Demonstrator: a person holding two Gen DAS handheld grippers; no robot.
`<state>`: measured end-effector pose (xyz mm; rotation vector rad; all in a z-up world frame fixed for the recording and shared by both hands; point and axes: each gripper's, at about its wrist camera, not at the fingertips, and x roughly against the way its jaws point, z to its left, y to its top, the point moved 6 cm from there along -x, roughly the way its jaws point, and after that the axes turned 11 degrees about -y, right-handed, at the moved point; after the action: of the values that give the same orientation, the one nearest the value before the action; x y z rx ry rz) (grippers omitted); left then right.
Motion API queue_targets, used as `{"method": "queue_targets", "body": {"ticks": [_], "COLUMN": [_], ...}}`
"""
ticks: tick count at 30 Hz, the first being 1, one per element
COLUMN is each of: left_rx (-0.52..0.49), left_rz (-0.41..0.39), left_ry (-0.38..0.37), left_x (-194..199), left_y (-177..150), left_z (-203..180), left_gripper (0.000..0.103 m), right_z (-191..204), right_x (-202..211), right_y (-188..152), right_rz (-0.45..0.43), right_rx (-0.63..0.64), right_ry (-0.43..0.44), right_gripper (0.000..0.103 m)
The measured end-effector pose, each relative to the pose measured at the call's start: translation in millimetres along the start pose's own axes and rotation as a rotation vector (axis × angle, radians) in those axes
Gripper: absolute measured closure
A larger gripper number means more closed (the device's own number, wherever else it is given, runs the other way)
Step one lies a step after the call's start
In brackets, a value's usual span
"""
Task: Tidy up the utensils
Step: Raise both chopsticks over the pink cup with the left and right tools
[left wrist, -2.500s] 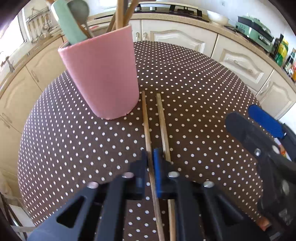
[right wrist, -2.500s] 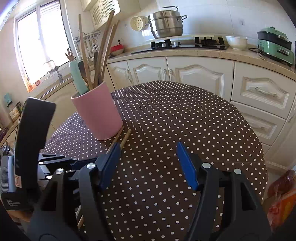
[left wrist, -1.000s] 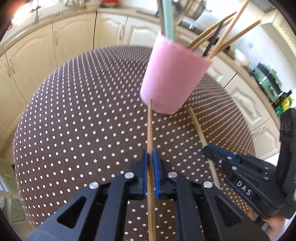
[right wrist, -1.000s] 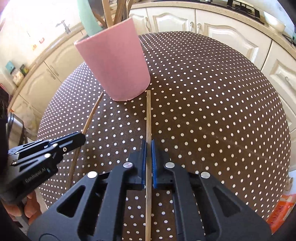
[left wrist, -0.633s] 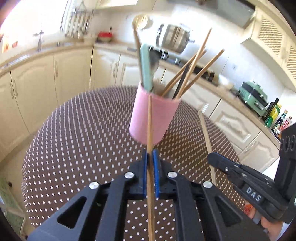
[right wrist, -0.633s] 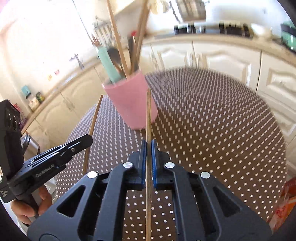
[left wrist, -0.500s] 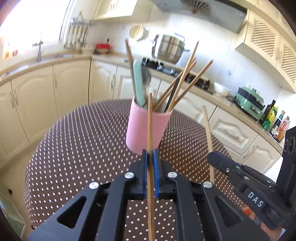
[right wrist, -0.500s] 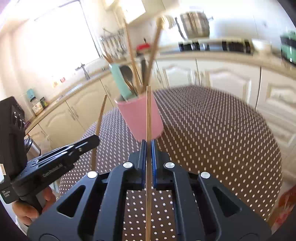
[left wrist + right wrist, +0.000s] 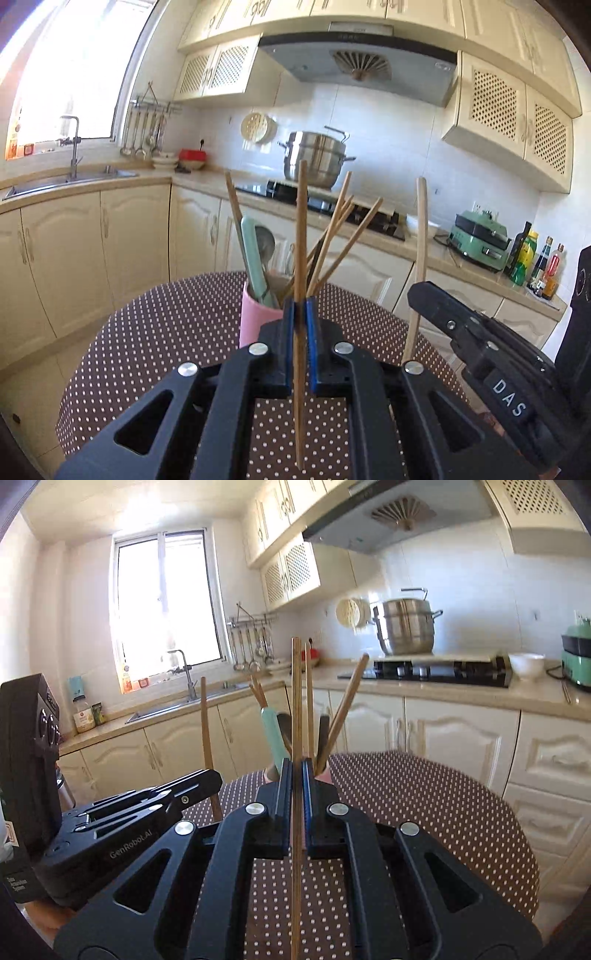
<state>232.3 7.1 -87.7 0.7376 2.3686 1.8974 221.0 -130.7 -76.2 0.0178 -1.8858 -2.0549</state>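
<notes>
Kitchen behind, left gripper (image 9: 300,325) marked "GenRobot.AI" and right gripper (image 9: 294,786) marked "DAS" each clamp one chopstick (image 9: 301,229).

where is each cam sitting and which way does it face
Left wrist: on the left gripper, shut on a chopstick, facing the pink holder; right gripper at right.
Right wrist: on the right gripper, facing the pink holder; left gripper at left.
Shared: dotted table, steel pot.
</notes>
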Motion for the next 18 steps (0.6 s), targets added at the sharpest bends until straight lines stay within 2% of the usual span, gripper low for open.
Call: {"method": "queue_targets", "body": {"ticks": [7, 12, 18], "left_rx": [-0.026, -0.028, -0.031], "left_rz": [-0.097, -0.2, -0.308], "left_ry": [-0.016, -0.03, -0.034], "left_x": [8, 16, 14], "left_y": [39, 68, 91], "left_z": [-3, 1, 4], "left_gripper": [0.097, 0.097, 0.097], "right_z": [4, 4, 4], "right_x": [-7, -14, -30], "right_y": [31, 54, 71], "right_rz": [-0.107, -0.187, -0.245], "right_rx": [-0.016, -0.045, -0.084], "right_ry": [0.015, 0.022, 0.026], "right_gripper": [0.097, 0.097, 0.097]}}
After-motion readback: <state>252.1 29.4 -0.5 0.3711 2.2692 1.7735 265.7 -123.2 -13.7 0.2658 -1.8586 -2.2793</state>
